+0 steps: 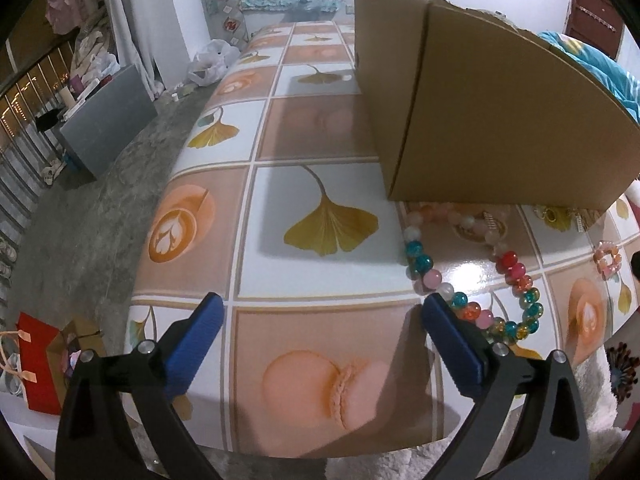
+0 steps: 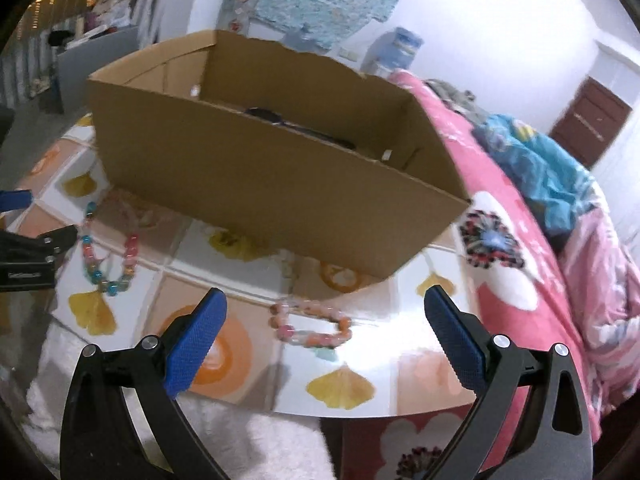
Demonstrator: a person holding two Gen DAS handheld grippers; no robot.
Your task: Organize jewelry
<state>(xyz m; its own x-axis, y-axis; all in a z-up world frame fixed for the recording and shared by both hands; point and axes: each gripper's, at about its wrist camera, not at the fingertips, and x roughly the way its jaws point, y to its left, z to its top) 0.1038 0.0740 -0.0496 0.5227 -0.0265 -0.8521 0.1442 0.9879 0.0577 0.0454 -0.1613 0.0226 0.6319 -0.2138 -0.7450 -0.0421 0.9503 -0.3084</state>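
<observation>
A long multicoloured bead necklace [image 1: 516,276] lies on the patterned table [image 1: 312,208] in front of a cardboard box [image 1: 492,112]. My left gripper [image 1: 320,304] is open and empty, its right finger [image 1: 448,328] close to the necklace's near loop. In the right wrist view the necklace [image 2: 100,256] lies at the left. A small pink bead bracelet [image 2: 310,326] lies just ahead of my right gripper [image 2: 324,300], which is open and empty. The open box [image 2: 280,172] stands behind, with something dark inside. The bracelet also shows in the left wrist view [image 1: 608,260]. Small gold jewelry [image 1: 560,214] lies by the box's edge.
A pink flowered blanket [image 2: 516,280] and blue cloth [image 2: 540,168] lie right of the table. White fluffy fabric [image 2: 260,448] lies at the near edge. The floor at the left holds a red bag [image 1: 36,360] and a grey box [image 1: 108,116].
</observation>
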